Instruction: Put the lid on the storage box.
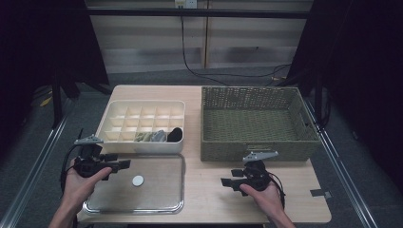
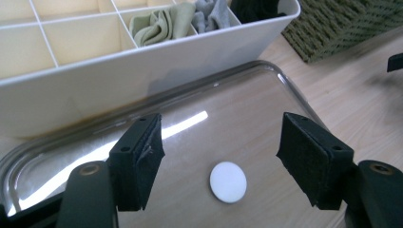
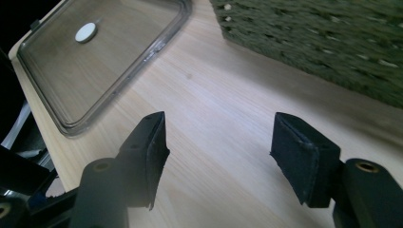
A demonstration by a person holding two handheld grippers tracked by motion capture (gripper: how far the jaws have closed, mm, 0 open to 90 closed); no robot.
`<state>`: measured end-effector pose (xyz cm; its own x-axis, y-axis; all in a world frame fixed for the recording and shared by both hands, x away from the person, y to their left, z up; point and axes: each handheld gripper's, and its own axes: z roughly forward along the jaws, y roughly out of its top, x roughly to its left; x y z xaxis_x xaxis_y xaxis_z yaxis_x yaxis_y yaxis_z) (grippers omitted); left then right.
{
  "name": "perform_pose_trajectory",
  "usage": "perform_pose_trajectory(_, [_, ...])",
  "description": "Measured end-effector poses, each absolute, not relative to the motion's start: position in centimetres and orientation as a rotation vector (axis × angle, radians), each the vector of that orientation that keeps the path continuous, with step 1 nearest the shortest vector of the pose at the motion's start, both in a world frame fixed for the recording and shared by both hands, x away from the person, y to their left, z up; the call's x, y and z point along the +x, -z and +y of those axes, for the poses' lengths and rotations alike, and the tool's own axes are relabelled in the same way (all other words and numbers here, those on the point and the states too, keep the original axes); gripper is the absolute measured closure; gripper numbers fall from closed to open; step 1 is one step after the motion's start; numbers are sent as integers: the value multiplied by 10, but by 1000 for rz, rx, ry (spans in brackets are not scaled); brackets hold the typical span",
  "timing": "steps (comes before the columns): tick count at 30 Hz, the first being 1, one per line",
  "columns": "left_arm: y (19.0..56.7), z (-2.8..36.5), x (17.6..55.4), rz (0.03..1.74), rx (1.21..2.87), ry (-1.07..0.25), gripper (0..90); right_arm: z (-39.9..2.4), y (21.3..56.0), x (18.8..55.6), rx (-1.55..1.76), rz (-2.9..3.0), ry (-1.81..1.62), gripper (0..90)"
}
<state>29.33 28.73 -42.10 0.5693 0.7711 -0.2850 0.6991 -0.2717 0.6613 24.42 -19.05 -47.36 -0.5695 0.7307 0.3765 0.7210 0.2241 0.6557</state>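
Dark walls and grey floor surrounded the wooden desk (image 1: 209, 190); a clear lid (image 1: 157, 190) with a white disc (image 1: 138, 180) lay flat before the divided white box (image 1: 142, 121), beside a woven basket (image 1: 254, 121); the left hand-held gripper (image 2: 221, 156) hovered over the lid, jaws wide, holding nothing; the right hand-held gripper (image 3: 218, 152) stood wide and empty above bare desk.
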Motion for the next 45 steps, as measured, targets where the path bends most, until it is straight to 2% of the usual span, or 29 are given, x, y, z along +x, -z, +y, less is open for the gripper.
perform_pose_trajectory(8, [442, 297, 283, 1265, 1999, -93, 328, -169, 472, 253, 1411, 2485, -1327, 383])
perform_pose_trajectory(22, [455, 310, 273, 1285, 2005, -96, 338, -132, 470, 267, 1336, 2532, -1387, 468])
perform_pose_trajectory(32, [457, 325, 275, 1315, 1974, -103, 345, -98, 469, 281, 1288, 2572, -1397, 480])
perform_pose_trajectory(36, [460, 334, 275, 1321, 1972, -101, 378, -88, 476, 285, 1286, 2588, -1367, 479])
perform_pose_trajectory(45, [457, 343, 280, 1353, 1938, -128, 362, -74, 490, 296, 1301, 2606, -1340, 469])
